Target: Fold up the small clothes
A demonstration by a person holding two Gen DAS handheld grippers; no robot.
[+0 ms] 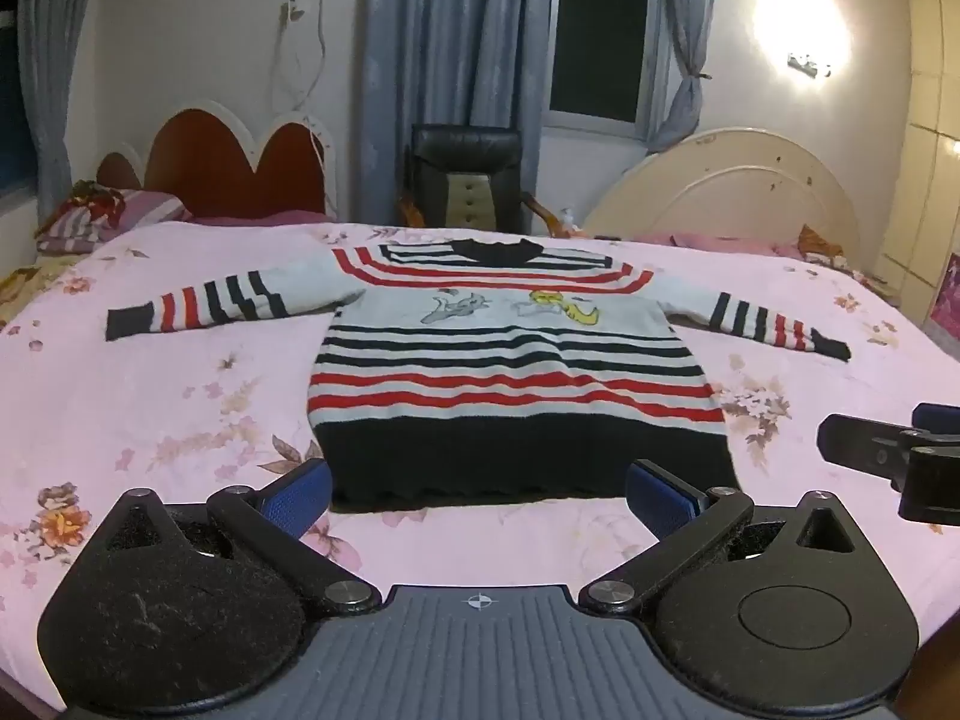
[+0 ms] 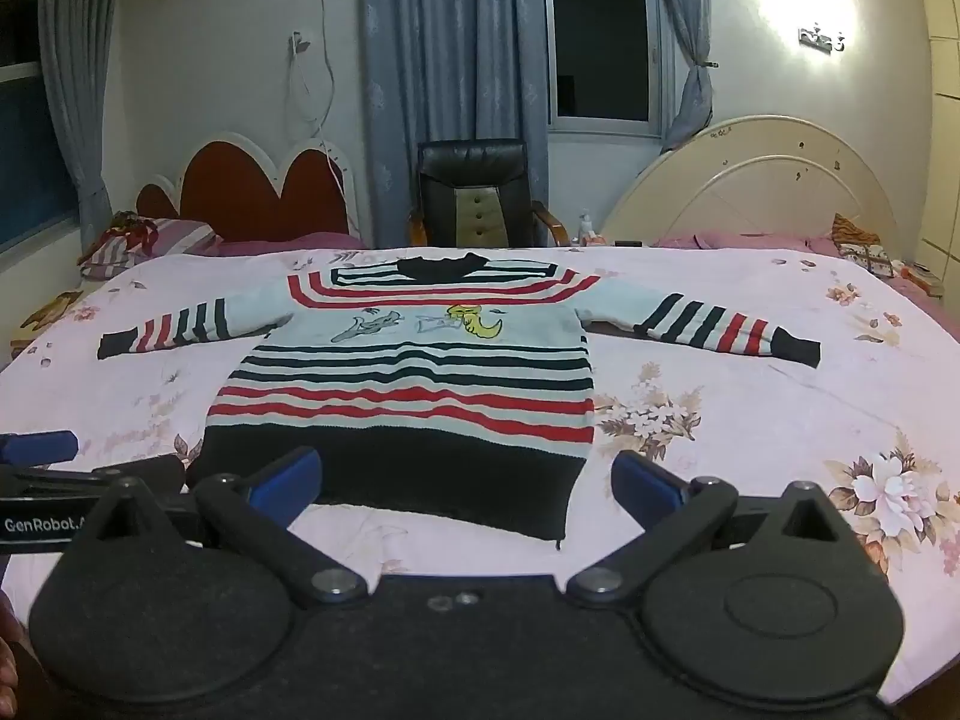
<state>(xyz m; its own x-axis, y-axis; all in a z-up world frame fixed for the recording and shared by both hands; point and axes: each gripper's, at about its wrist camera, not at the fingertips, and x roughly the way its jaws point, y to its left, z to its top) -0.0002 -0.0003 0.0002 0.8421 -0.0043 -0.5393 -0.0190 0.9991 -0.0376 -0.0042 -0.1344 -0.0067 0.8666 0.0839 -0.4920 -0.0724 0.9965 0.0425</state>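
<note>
My left gripper (image 1: 477, 489) and right gripper (image 2: 465, 477) hover spread apart, gripping nothing, at the near hem of the striped sweater (image 1: 510, 372) lying flat on the bedspread (image 1: 150, 408) (chest figures too blurry to identify).

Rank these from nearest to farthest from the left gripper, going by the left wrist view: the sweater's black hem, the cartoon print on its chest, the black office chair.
Measured from the left gripper:
1. Black hem, just ahead of the open fingertips.
2. Cartoon print, mid-chest, further up the sweater.
3. Office chair, beyond the bed's far edge, by the curtain.
</note>
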